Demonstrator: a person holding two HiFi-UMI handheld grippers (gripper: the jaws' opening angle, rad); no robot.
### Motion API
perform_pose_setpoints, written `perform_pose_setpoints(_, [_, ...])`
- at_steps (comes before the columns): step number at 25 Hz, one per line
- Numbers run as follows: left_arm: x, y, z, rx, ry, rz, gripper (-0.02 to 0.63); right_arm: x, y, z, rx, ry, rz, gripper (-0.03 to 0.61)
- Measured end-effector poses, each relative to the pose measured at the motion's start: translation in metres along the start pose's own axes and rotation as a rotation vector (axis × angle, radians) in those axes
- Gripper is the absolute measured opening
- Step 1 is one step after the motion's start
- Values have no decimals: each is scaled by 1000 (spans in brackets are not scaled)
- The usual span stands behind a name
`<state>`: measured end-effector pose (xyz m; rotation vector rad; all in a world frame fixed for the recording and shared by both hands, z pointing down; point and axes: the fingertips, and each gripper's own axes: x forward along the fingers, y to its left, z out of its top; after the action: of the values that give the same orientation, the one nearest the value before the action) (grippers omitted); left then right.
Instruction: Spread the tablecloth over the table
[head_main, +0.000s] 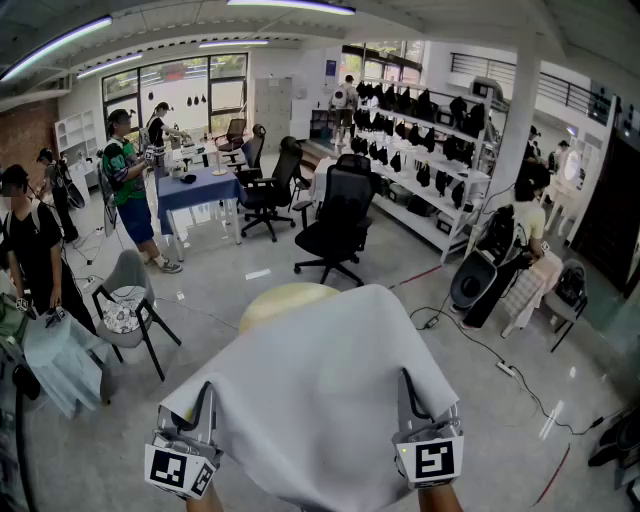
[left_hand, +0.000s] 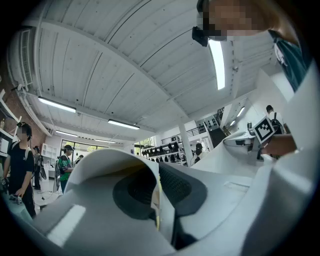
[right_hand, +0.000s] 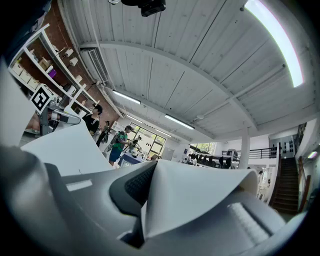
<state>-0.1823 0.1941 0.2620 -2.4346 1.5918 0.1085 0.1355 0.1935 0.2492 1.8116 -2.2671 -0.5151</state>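
Note:
A white tablecloth (head_main: 320, 390) hangs spread between my two grippers, held up in the air by its near edge. Its far edge reaches over a round pale-yellow table (head_main: 285, 298) and hides most of the top. My left gripper (head_main: 206, 402) is shut on the cloth's left corner, and my right gripper (head_main: 408, 396) is shut on its right corner. In the left gripper view the cloth's edge (left_hand: 159, 200) is pinched between the dark pads, and the right gripper (left_hand: 248, 142) shows across the sheet. In the right gripper view the cloth (right_hand: 210, 195) folds over the jaws.
Black office chairs (head_main: 335, 225) stand beyond the round table. A grey chair (head_main: 128, 295) is at the left, near a table with a blue cover (head_main: 195, 192). People stand at the left and right. A shelf rack (head_main: 430, 160) and floor cables (head_main: 500, 362) are at the right.

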Motion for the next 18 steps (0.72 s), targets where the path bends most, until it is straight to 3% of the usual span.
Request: perform_pose_setpoints(18, [4, 11, -3, 0, -15, -12, 15, 6, 9, 5, 11, -10, -11, 14])
